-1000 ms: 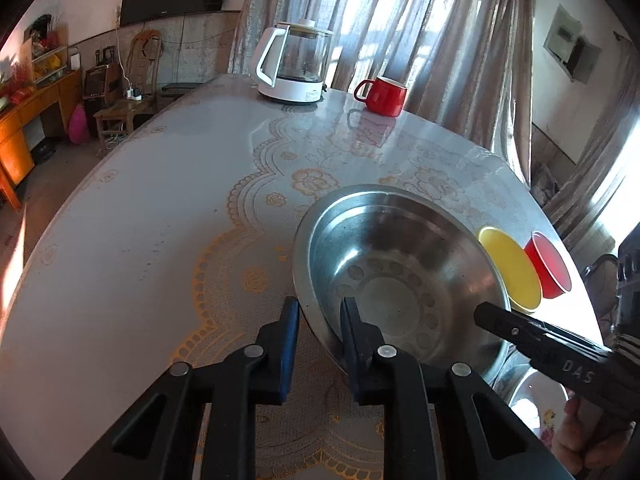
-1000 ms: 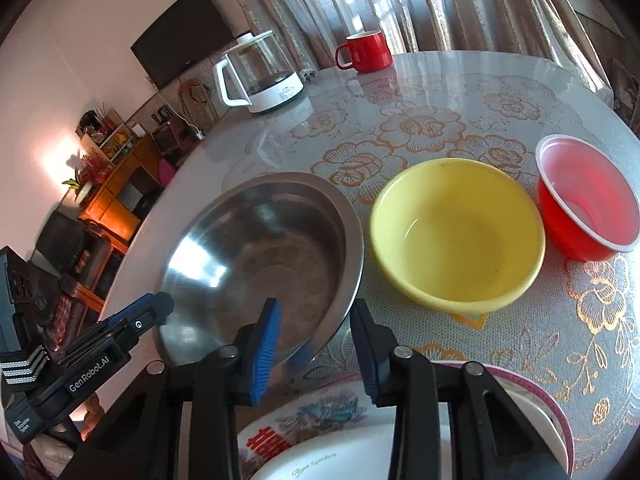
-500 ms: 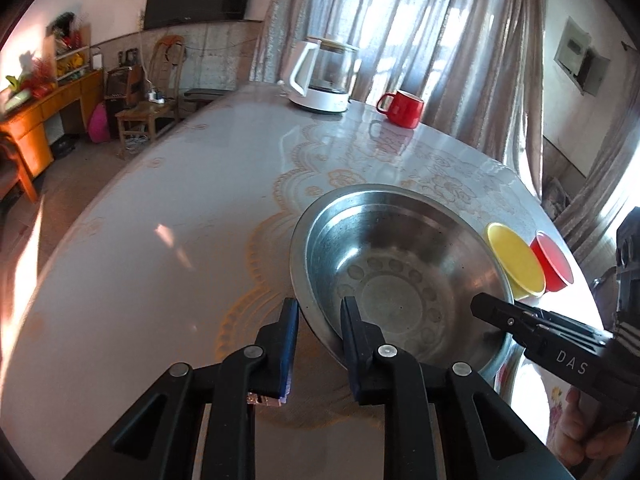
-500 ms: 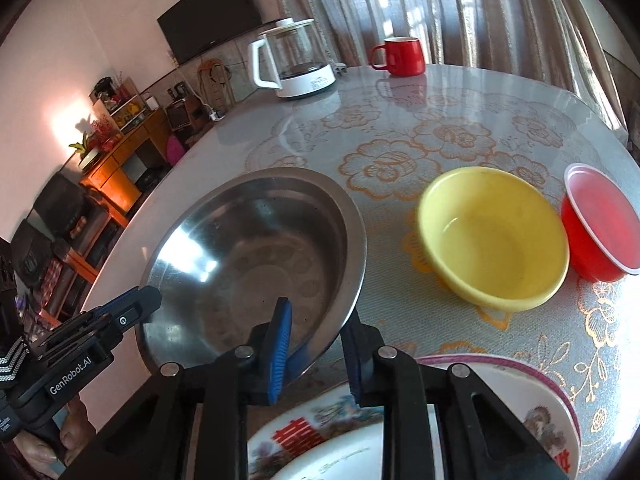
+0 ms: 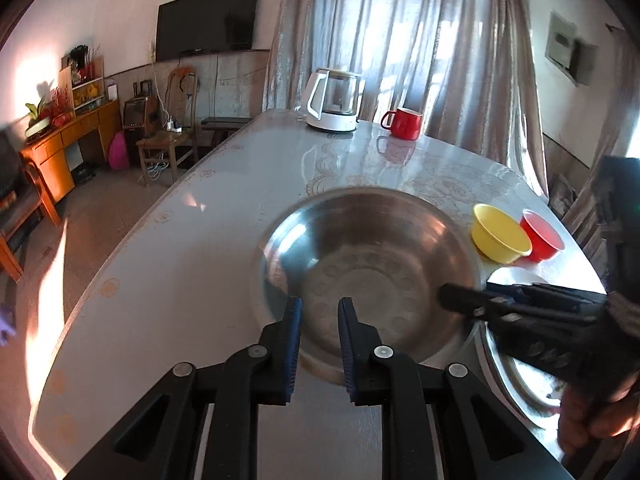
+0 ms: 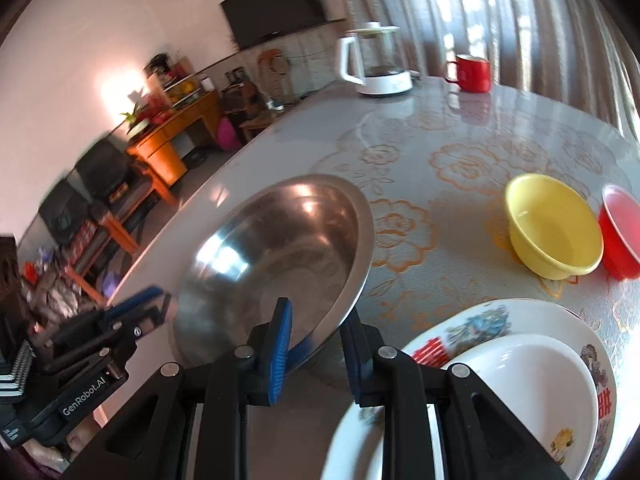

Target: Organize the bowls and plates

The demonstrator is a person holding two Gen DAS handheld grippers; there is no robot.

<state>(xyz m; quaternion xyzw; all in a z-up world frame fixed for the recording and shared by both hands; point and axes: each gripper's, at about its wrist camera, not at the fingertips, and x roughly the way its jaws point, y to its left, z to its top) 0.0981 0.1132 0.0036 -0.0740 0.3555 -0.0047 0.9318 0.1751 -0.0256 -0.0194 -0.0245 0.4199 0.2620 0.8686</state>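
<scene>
A large steel bowl [image 5: 372, 264] is held off the table between both grippers, and it also shows in the right wrist view [image 6: 276, 264]. My left gripper [image 5: 319, 340] is shut on its near rim. My right gripper [image 6: 316, 344] is shut on its opposite rim and shows from the left wrist view as a black tool [image 5: 520, 312]. A yellow bowl [image 6: 554, 226] and a red bowl [image 6: 622, 232] sit side by side on the table. A patterned plate [image 6: 480, 324] with a white bowl [image 6: 532, 396] in it lies under my right gripper.
A white kettle [image 5: 334, 100] and a red mug [image 5: 404, 123] stand at the far end of the round table [image 5: 180, 280], which has a floral cloth. The table's left edge drops to the floor, with chairs and an orange cabinet [image 5: 60, 152] beyond.
The steel bowl has risen off the table with both grippers on it and moved toward the patterned plate. Both wrist views have lifted and tilted back.
</scene>
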